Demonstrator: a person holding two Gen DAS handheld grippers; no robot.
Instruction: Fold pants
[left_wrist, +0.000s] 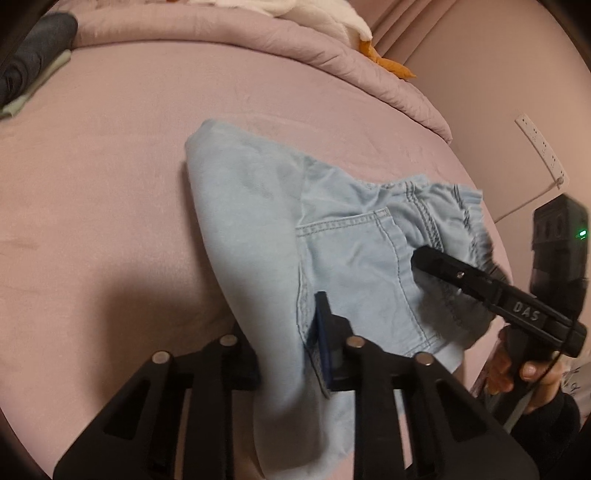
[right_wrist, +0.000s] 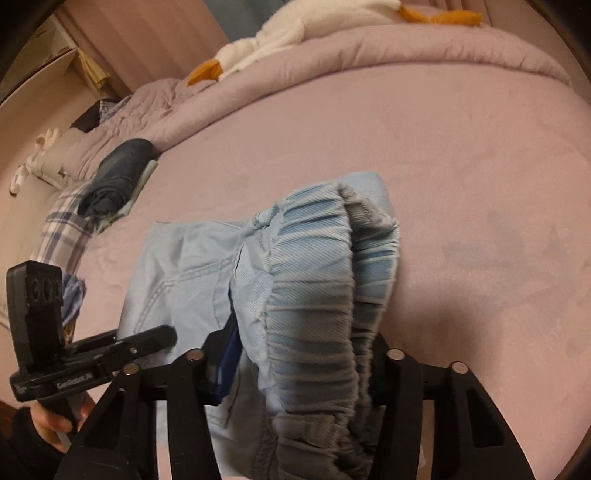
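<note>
I had the pants already doubled on the bed, left gripper and right gripper both clamped on them, final fold unfinished.

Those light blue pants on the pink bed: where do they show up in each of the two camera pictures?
Left wrist view: the light blue pants lie centre to lower right, back pocket up, on the pink sheet.
Right wrist view: the pants fill the lower middle, the gathered waistband nearest the camera.
Shared landmark: the dark folded garment at the far left edge of the bed.
</note>
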